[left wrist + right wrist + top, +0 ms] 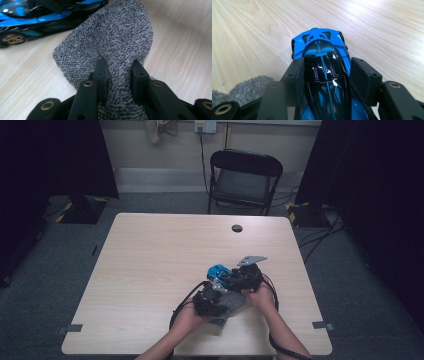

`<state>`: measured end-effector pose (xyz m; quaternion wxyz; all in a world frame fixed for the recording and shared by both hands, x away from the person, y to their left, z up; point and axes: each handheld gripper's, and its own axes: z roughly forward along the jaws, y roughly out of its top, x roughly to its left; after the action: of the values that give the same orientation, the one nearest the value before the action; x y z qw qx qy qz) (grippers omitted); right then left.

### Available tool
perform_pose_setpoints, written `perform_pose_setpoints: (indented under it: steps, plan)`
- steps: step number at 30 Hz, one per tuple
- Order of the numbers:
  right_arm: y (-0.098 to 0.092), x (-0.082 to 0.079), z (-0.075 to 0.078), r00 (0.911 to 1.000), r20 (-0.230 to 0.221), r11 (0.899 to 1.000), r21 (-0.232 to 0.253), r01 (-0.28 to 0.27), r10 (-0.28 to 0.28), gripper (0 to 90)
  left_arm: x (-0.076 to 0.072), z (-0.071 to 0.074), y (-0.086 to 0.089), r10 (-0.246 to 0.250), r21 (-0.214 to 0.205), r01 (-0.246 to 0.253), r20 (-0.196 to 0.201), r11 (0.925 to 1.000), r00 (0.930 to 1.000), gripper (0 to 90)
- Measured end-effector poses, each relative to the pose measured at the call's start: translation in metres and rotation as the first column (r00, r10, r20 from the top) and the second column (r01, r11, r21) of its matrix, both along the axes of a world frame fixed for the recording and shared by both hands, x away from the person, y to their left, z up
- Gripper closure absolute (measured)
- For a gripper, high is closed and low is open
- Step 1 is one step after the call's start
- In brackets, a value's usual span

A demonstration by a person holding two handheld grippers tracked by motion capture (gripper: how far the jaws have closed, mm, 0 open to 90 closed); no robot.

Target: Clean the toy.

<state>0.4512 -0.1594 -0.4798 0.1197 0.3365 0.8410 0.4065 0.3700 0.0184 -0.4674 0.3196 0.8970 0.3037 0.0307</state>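
A dim room with dark curtains on both sides, a black folding chair [244, 180] at the far end, and in the middle a pale wooden tabletop [150, 265] with a small round grommet [237, 228] near its far edge. All the action sits at the near right of that tabletop, where two forearms come in from the bottom edge. The right hand-held gripper [325, 72] has its two black jaws clamped on the sides of a blue and black toy car [324, 75], gripping it around the glossy cabin with the blue end pointing away along the wood grain; in the high view that car [219, 271] shows as a bright blue spot just ahead of the hands. The left hand-held gripper [119, 72] is closed on a grey terry cloth [112, 37], a fold of the fabric pinched tight between the jaws while the rest fans out flat on the wood. From the left gripper view the far edge of the cloth reaches right up to the car [37, 17], which stands just beside it with a bronze wheel in sight. From above, the cloth [231, 301] lies between the two hands, with the left gripper [210, 301] over it and the right one [245, 275] close alongside, cables looping back toward the person.
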Motion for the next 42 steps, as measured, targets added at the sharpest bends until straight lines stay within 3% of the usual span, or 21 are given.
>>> perform_pose_setpoints:
  steps: [13, 28, 42]
  plan:
    - [0.000, 0.000, 0.000, 1.0000, -0.001, 1.000, -0.002, 0.000, 0.000, 45.9, 0.024, -0.001, 0.011, 0.075, 0.009, -0.075, -0.021, 0.9972, 0.9970, 71.2]
    - [0.000, 0.000, 0.000, 1.0000, -0.001, 1.000, -0.002, 0.000, 0.000, 45.9, 0.038, 0.000, 0.031, 0.155, 0.025, -0.155, -0.006, 0.9876, 0.9879, 71.1]
    - [0.000, -0.001, 0.000, 1.0000, 0.002, 1.000, -0.001, 0.001, -0.001, 45.9, 0.047, 0.001, 0.050, 0.195, 0.040, -0.195, -0.006, 0.9800, 0.9807, 71.0]
